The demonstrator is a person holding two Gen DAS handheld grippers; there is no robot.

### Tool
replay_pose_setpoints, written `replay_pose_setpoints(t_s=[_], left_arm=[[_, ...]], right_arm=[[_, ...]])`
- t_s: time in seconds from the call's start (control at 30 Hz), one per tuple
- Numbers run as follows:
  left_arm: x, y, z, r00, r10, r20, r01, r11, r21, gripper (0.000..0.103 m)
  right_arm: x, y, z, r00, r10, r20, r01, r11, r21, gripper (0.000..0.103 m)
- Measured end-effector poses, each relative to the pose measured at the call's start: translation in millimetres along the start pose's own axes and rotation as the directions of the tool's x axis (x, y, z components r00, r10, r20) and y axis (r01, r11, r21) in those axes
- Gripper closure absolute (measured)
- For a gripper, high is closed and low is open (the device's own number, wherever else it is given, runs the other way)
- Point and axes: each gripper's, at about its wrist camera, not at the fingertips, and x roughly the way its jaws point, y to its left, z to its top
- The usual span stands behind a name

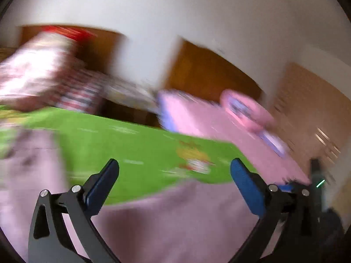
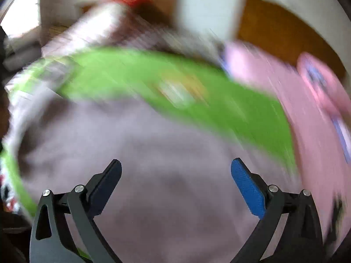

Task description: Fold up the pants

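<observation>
Both views are motion-blurred. The pale mauve pants (image 2: 140, 153) lie spread on a green printed sheet (image 2: 237, 111). My right gripper (image 2: 175, 175) is open and empty above the middle of the pants. In the left wrist view the pants (image 1: 175, 223) fill the lower part, with more of them at the left (image 1: 33, 164). My left gripper (image 1: 174, 175) is open and empty over the pants' edge where it meets the green sheet (image 1: 122, 140).
A pink bedcover (image 1: 219, 127) with a round pink cushion (image 1: 245, 109) lies to the right. A stack of folded patterned bedding (image 1: 39, 70) stands at the back left. White wall and brown wooden panels (image 1: 208, 72) are behind.
</observation>
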Motion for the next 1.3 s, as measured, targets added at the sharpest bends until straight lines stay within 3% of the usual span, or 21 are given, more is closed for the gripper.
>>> replay_pose_setpoints(t_s=[0.03,0.07,0.13,0.17,0.27,0.37,0.43,0.5,0.57,0.73,0.8,0.83,0.87,0.9,0.93,0.97,1.0,1.03,1.1,1.17,1.3], left_arm=[[-15.4,21.4,-1.8,0.997,0.079,0.016,-0.079,0.997,-0.027,0.001],[-40.4,57.1,-7.4,0.976,0.216,0.028,-0.214,0.974,-0.079,0.002],[-82.2,115.8,-22.9,0.906,0.423,0.011,-0.414,0.892,-0.184,0.002],[-109.6,150.3,-36.2,0.862,0.506,-0.009,-0.490,0.830,-0.266,0.002],[-162.7,216.1,-72.1,0.809,0.580,-0.091,-0.551,0.697,-0.458,0.002],[-187.2,252.8,-101.6,0.804,0.579,-0.135,-0.542,0.620,-0.567,0.003],[-190.4,265.1,-110.3,0.809,0.572,-0.136,-0.526,0.600,-0.603,0.007],[-185.0,277.6,-113.7,0.835,0.534,-0.134,-0.487,0.602,-0.633,0.029],[-176.3,283.9,-114.0,0.843,0.522,-0.133,-0.473,0.599,-0.647,0.030],[-159.7,309.9,-114.2,0.849,0.508,-0.144,-0.460,0.577,-0.674,0.030],[-157.9,313.9,-113.5,0.846,0.516,-0.133,-0.458,0.575,-0.678,0.030],[-158.8,317.4,-114.4,0.844,0.520,-0.131,-0.458,0.572,-0.680,0.034],[-159.0,318.5,-114.4,0.835,0.534,-0.132,-0.468,0.565,-0.679,0.057],[-159.2,321.0,-114.7,0.829,0.542,-0.139,-0.481,0.563,-0.672,0.079],[-159.3,322.1,-114.6,0.829,0.542,-0.136,-0.482,0.569,-0.666,0.083],[-161.1,322.7,-114.7,0.835,0.536,-0.124,-0.471,0.580,-0.665,0.094],[-163.3,322.7,-113.6,0.836,0.536,-0.116,-0.468,0.587,-0.661,0.098],[-167.2,320.5,-111.2,0.836,0.540,-0.101,-0.465,0.597,-0.654,0.098],[-183.2,313.1,-101.5,0.814,0.578,-0.054,-0.473,0.608,-0.638,0.098],[-188.7,311.9,-95.5,0.811,0.584,-0.046,-0.477,0.613,-0.630,0.098],[-175.1,323.8,-103.0,0.791,0.594,-0.147,-0.543,0.572,-0.615,0.096]], right_arm=[[-1.2,26.4,25.3,0.994,0.088,0.064,-0.083,0.994,-0.077,0.006],[2.1,52.1,45.6,0.982,0.168,0.091,-0.153,0.976,-0.153,0.006],[19.1,117.4,86.3,0.936,0.339,0.090,-0.295,0.901,-0.319,0.006],[28.2,146.4,100.7,0.913,0.400,0.073,-0.345,0.857,-0.382,0.006],[64.1,247.4,142.1,0.839,0.544,-0.026,-0.463,0.688,-0.560,0.012],[112.1,352.7,176.7,0.773,0.606,-0.189,-0.566,0.522,-0.638,0.023],[139.3,409.6,189.1,0.735,0.619,-0.276,-0.626,0.464,-0.627,0.026],[162.6,452.4,194.8,0.705,0.617,-0.348,-0.671,0.424,-0.608,0.033],[182.9,492.9,196.5,0.682,0.611,-0.402,-0.701,0.389,-0.598,0.039],[208.8,526.9,194.3,0.679,0.577,-0.454,-0.713,0.373,-0.593,0.043],[211.0,531.6,191.6,0.661,0.587,-0.467,-0.727,0.350,-0.590,0.051],[210.8,533.2,190.4,0.647,0.597,-0.475,-0.737,0.330,-0.589,0.068],[209.3,533.8,189.1,0.630,0.607,-0.485,-0.749,0.310,-0.585,0.074],[204.6,533.4,185.8,0.639,0.609,-0.471,-0.736,0.305,-0.604,0.078],[202.4,534.8,183.7,0.656,0.604,-0.454,-0.716,0.305,-0.628,0.085],[198.7,535.4,182.5,0.675,0.598,-0.432,-0.694,0.316,-0.647,0.087],[194.1,534.4,184.1,0.678,0.607,-0.415,-0.690,0.330,-0.644,0.088],[191.8,535.5,186.3,0.678,0.614,-0.403,-0.687,0.336,-0.645,0.089],[177.4,540.0,189.6,0.690,0.628,-0.361,-0.657,0.334,-0.676,0.090],[174.0,550.1,191.7,0.702,0.621,-0.349,-0.642,0.338,-0.688,0.090],[194.0,570.3,181.2,0.740,0.555,-0.381,-0.627,0.363,-0.689,0.089]])
